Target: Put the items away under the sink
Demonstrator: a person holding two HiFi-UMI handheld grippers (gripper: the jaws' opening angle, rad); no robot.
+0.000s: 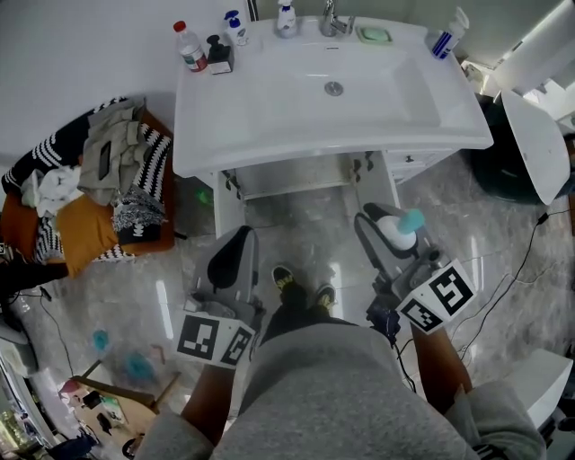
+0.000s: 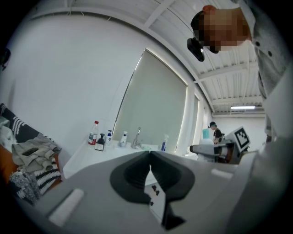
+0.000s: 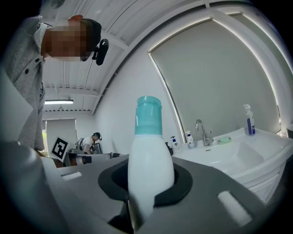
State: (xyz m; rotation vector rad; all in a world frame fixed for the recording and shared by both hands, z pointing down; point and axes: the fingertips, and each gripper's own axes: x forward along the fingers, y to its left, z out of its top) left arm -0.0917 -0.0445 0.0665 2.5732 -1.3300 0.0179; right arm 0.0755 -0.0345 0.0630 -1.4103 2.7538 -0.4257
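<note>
My right gripper (image 1: 393,226) is shut on a white bottle with a teal cap (image 1: 402,228), held upright in front of the sink cabinet; in the right gripper view the white bottle (image 3: 149,155) stands between the jaws. My left gripper (image 1: 235,252) is shut and empty, its jaws meeting with nothing between them (image 2: 149,154). On the white sink (image 1: 269,108) stand a clear bottle with a red cap (image 1: 190,46), a dark dispenser (image 1: 218,54), a small white pump bottle (image 1: 235,27), another white bottle (image 1: 287,18), a green soap dish (image 1: 375,35) and a blue spray bottle (image 1: 446,36).
The space under the sink (image 1: 305,202) is open between white cabinet legs. A pile of clothes on an orange seat (image 1: 85,193) lies to the left. A white appliance (image 1: 537,135) and cables (image 1: 530,260) are at the right. The person's feet (image 1: 301,287) stand on the glossy floor.
</note>
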